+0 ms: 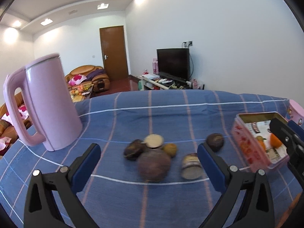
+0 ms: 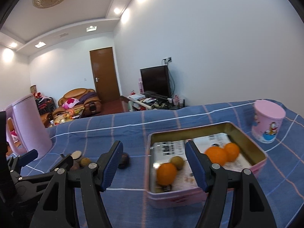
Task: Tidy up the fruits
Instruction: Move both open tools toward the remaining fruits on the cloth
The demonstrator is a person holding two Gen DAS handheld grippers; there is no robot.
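Observation:
Several dark purple and brownish fruits (image 1: 153, 164) lie loose on the blue checked cloth, some cut in half (image 1: 191, 166), one apart on the right (image 1: 214, 141). My left gripper (image 1: 149, 148) hangs open just in front of this cluster, holding nothing. A pink tin box (image 2: 190, 131) lined with printed paper holds three oranges (image 2: 166, 172) (image 2: 216, 155) and a greenish round fruit (image 2: 177, 162). My right gripper (image 2: 153, 150) stands open over the tin's near left part, with nothing gripped. The tin (image 1: 245, 138) and right gripper (image 1: 285, 127) show at the right edge of the left wrist view.
A tall pink kettle (image 1: 45, 104) stands on the cloth at the left. A pink cartoon cup (image 2: 267, 123) stands behind the tin at the right. The table's far edge (image 1: 161, 92) drops off toward a living room. The left gripper (image 2: 49, 157) appears low left in the right wrist view.

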